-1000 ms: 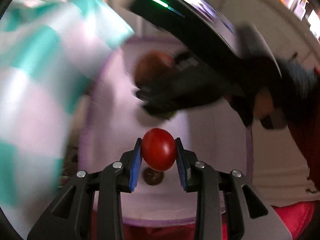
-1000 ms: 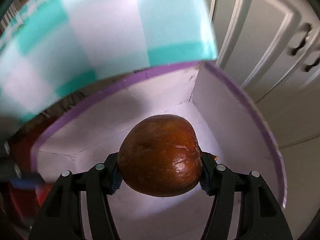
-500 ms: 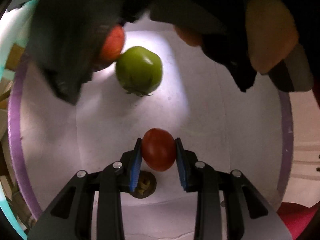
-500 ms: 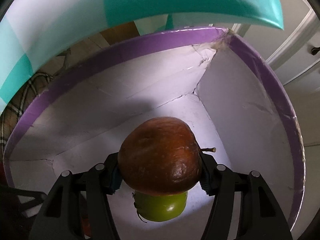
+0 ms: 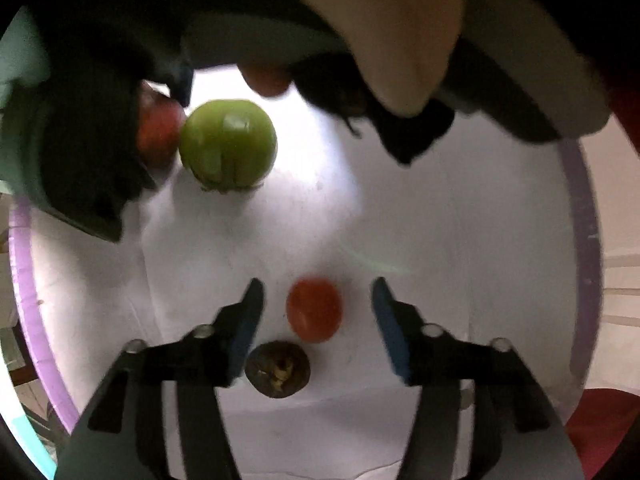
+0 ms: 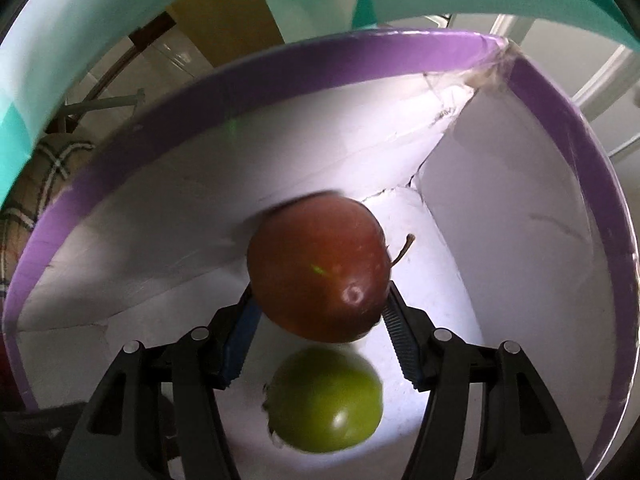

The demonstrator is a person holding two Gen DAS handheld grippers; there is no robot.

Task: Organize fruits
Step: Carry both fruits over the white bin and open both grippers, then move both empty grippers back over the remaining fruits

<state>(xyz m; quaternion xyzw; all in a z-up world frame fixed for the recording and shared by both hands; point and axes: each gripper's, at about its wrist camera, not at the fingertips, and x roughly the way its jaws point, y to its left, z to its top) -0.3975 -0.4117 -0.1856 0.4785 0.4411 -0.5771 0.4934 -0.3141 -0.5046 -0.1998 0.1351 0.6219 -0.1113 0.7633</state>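
Note:
Both grippers reach down into a white box with a purple rim [image 5: 581,220] [image 6: 280,68]. My left gripper [image 5: 316,288] has its jaws opening. A small red tomato [image 5: 314,310] lies loose between them on the box floor, touching neither pad. A dark brown shrivelled fruit [image 5: 277,369] sits just below it. My right gripper [image 6: 320,300] is shut on a red-brown apple [image 6: 318,270] with a stem, held above a green apple [image 6: 324,400] [image 5: 227,145] on the floor. In the left wrist view the right gripper's dark body half hides that red-brown apple [image 5: 158,136].
A person's hand [image 5: 400,40] on the right gripper fills the top of the left wrist view. A teal and white checked cloth [image 6: 80,40] hangs over the box's far side. White cabinet doors [image 6: 612,92] stand to the right, plaid fabric [image 6: 24,208] to the left.
The left jaws have opened and let go of the red tomato, which now lies on the box floor. Both grippers sank deeper into the box; the red-brown apple is lower, over the green apple.

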